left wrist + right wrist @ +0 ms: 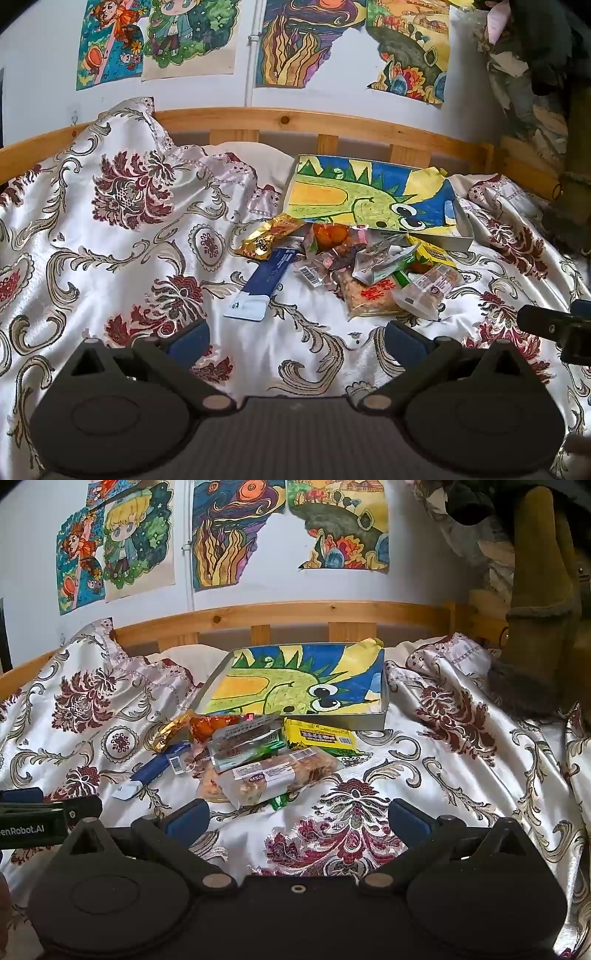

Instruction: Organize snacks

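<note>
Left gripper (295, 338): jaws spread wide, nothing between them, held over the bedspread short of the snack pile; its side shows at the left edge of the right wrist view.
Right gripper (297, 816): jaws spread wide and holding nothing, over a red floral motif, just in front of the pile.
Snack pile (354, 258): a loose heap of packets lying on the bedspread (122, 236), touching the near edge of the box.
Box (382, 716): shallow, open-topped, lined with a green cartoon drawing (295, 686); sits behind the pile, near the wooden headboard (288, 122).
Blue and white sachet (264, 282): long, flat, at the pile's left side, pointing toward the left gripper.
Gold wrapper (266, 236): crumpled, at the pile's far left, beside the box corner.
Orange packet (330, 234): against the box's near edge.
Yellow pack (319, 736): right side of the pile, just before the box wall.
Clear nut bar (280, 775): nearest packet to the right gripper, lying on top of others.
Green wrapper end (279, 801): sticks out from under the nut bar.
Wall: coloured drawings (236, 535) taped above the headboard.
</note>
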A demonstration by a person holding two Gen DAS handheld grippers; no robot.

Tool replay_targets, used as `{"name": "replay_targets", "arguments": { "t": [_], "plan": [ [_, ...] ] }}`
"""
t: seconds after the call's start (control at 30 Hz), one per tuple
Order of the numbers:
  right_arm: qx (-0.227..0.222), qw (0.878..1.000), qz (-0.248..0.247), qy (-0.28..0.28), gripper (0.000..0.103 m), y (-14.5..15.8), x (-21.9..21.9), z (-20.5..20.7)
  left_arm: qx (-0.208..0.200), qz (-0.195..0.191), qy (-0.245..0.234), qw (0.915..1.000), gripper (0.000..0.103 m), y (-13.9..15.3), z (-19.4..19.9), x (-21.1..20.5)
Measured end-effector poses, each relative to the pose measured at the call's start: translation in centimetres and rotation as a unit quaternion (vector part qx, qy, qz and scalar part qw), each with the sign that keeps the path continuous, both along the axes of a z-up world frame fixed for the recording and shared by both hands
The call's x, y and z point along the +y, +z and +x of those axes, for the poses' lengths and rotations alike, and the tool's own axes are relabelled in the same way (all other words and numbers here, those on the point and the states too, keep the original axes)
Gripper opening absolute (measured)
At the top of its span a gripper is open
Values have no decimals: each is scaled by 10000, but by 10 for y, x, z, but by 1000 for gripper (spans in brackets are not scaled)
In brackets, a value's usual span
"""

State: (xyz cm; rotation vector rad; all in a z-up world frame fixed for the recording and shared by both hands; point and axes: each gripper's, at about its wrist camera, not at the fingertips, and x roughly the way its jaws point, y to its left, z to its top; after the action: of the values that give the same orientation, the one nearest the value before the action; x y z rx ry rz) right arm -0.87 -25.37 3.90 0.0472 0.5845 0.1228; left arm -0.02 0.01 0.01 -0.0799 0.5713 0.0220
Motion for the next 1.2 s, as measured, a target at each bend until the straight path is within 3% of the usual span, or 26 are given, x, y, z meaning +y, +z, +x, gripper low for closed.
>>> {"name": "replay_targets", "arguments": {
  "t": [1.2],
  "plan": [
    [51, 10000, 23, 5, 102, -1, 0, 1, 33, -43, -24, 10000, 103, -3, -2, -4]
  ]
}}
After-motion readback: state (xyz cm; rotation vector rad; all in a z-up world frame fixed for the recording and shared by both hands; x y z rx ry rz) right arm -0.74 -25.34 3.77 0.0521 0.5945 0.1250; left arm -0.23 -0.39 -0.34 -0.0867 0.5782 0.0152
